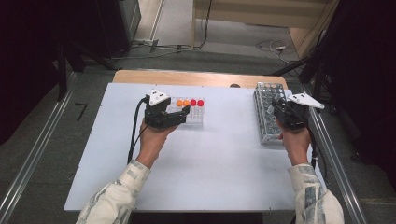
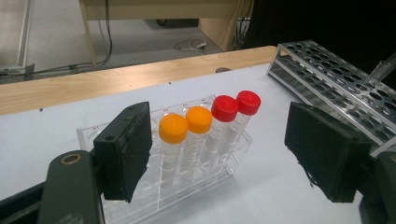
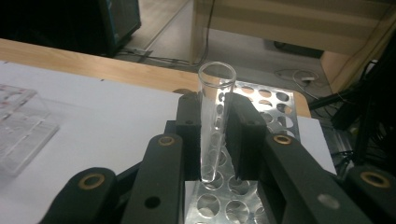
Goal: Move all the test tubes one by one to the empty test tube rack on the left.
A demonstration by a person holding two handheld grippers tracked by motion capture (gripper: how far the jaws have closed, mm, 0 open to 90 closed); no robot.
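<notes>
High view: I have the left gripper [image 1: 175,114] at the clear rack [image 1: 196,117] near the middle of the white surface [image 1: 196,172], and the right gripper [image 1: 282,112] over the metal rack [image 1: 267,122] at the right edge; two racks well apart suggest, in my judgement, a sorting or transfer job.

Left gripper view: my jaws stand spread and empty, one on either side of the clear rack; it holds two orange-capped tubes [image 2: 184,140] and two red-capped tubes [image 2: 231,119] upright in a row; the wide spread would let me close on a cap or steady the rack, though I cannot tell which is meant.

Right gripper view: my jaws are pinching a glass tube [image 3: 212,123], open and uncapped, held upright with its rounded foot just above the metal rack's holes; I judge this vertical hold suits lowering it straight into a hole; which hole, I cannot tell.
</notes>
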